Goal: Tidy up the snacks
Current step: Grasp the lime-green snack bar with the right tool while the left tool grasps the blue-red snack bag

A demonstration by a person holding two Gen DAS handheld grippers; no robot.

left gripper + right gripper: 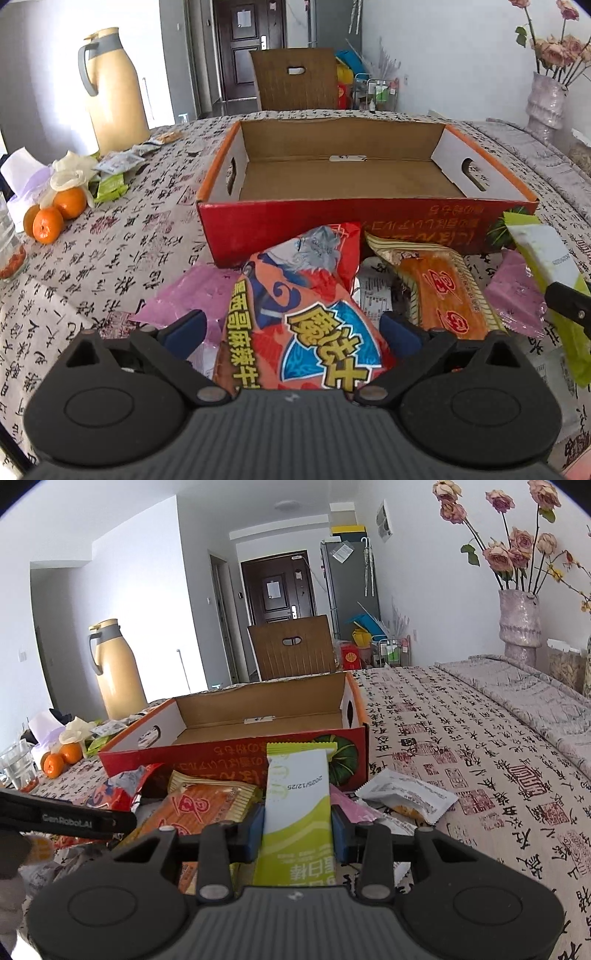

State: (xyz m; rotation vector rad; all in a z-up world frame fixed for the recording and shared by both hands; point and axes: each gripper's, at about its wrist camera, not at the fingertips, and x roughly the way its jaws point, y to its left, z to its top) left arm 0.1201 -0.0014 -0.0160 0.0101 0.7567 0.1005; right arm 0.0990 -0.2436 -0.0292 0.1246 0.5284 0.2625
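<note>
1. The right gripper [298, 832] is clamping a green-and-white snack bar [295, 805]. The blue pads are pressing on both long edges of the wrapper, and the bar is standing clear of the pile.
2. The long axis of the bar is running straight ahead along the fingers, with the far end pointing at the near wall of the red cardboard box [236, 755].
3. The box is lying directly beyond the held bar and slightly to its left, just behind the snack pile. It is sitting open, and its brown floor is showing no snacks yet.
4. The left gripper [291, 334] is standing wide apart, straddling a red-orange snack bag [303, 314]. Whether the pads are touching the bag's sides is hard to judge, because the bag is bulging over them.
5. The long axis of the bag is also running away from the gripper toward the box, with its far end close to the box wall.
6. An orange flat packet [443, 291] is lying just right of the bag, and pink wrappers [195, 295] are lying on either side of the pile on the patterned tablecloth [110, 258].
7. Judgement: the right hand is the one carrying a load, so the coming move is likely a forward carry over the near wall; the bar must clear that wall before release.
</note>
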